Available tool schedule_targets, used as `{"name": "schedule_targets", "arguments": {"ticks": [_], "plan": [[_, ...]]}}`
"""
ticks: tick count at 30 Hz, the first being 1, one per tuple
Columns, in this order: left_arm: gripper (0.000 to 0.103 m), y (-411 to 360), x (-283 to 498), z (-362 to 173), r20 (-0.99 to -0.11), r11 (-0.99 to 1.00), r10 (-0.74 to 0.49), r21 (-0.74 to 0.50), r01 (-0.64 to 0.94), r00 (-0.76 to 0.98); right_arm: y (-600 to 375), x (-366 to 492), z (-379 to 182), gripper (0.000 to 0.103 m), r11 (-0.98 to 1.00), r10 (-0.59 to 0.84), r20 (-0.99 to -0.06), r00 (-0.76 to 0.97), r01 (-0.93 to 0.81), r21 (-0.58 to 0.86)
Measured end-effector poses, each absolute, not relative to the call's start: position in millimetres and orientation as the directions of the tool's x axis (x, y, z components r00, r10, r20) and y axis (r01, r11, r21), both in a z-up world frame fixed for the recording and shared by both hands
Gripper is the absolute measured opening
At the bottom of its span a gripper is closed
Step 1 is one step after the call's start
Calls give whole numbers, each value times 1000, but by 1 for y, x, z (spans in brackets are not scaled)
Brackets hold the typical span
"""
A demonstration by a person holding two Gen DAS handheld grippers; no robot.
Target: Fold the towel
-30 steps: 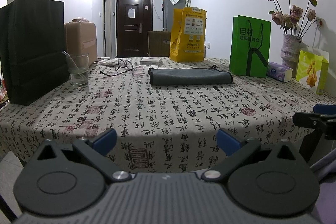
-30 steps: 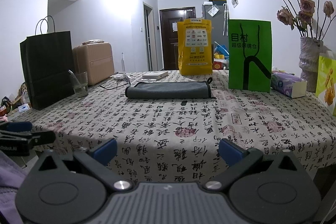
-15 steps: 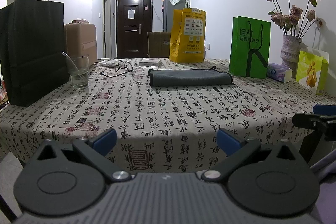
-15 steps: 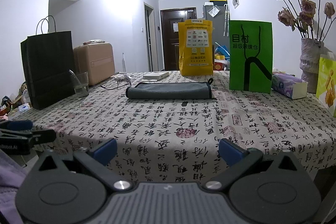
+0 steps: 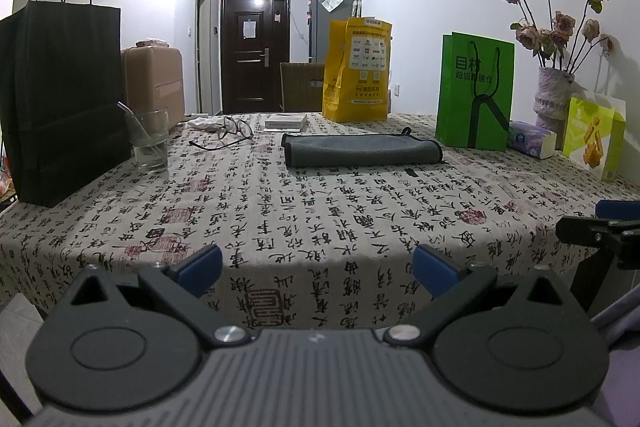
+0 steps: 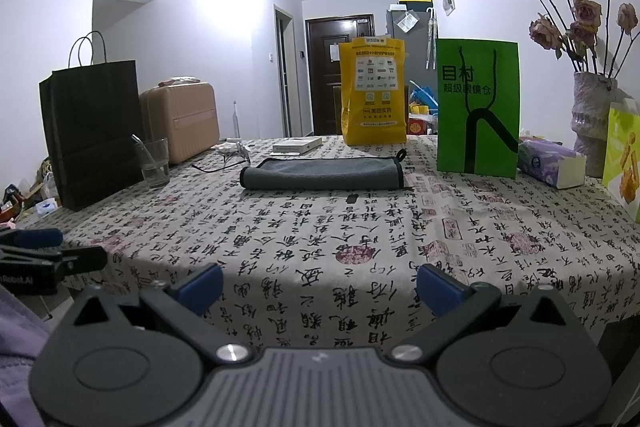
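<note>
Left wrist view shows the left gripper [image 5: 316, 265] low in the frame at the near edge of the table, its blue-tipped fingers [image 5: 200, 263] spread wide with nothing between them. The grey towel [image 5: 362, 149] lies a little above the middle of the frame, well apart from the gripper, on the calligraphy-print tablecloth [image 5: 320, 219]. It looks like a long, narrow, doubled-over strip with a rounded fold along its near edge, so I'd judge at least one fold is already in it, though I can't count the layers from here.

From the right wrist view the right gripper [image 6: 318, 285] is likewise released and empty at the bottom of the frame, and the towel [image 6: 324, 173] sits centre frame, with its small hanging loop at its right end, just left of the green paper bag [image 6: 476, 111].

Whether the strip counts as finished or wants one more fold end to end, I can't say; neither gripper is touching it.
</note>
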State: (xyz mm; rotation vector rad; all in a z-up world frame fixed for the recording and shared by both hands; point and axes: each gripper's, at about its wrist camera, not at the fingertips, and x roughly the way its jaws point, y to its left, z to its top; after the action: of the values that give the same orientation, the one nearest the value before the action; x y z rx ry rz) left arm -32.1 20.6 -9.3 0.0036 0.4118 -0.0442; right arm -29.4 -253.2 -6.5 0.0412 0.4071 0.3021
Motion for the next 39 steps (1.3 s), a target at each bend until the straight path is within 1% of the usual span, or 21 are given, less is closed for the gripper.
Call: {"name": "schedule_targets", "arguments": {"ticks": [39], "plan": [[103, 18, -33, -8, -399, 999, -38, -2, 40, 916, -252, -29, -9, 103, 954, 300, -390, 871, -283, 102]]}}
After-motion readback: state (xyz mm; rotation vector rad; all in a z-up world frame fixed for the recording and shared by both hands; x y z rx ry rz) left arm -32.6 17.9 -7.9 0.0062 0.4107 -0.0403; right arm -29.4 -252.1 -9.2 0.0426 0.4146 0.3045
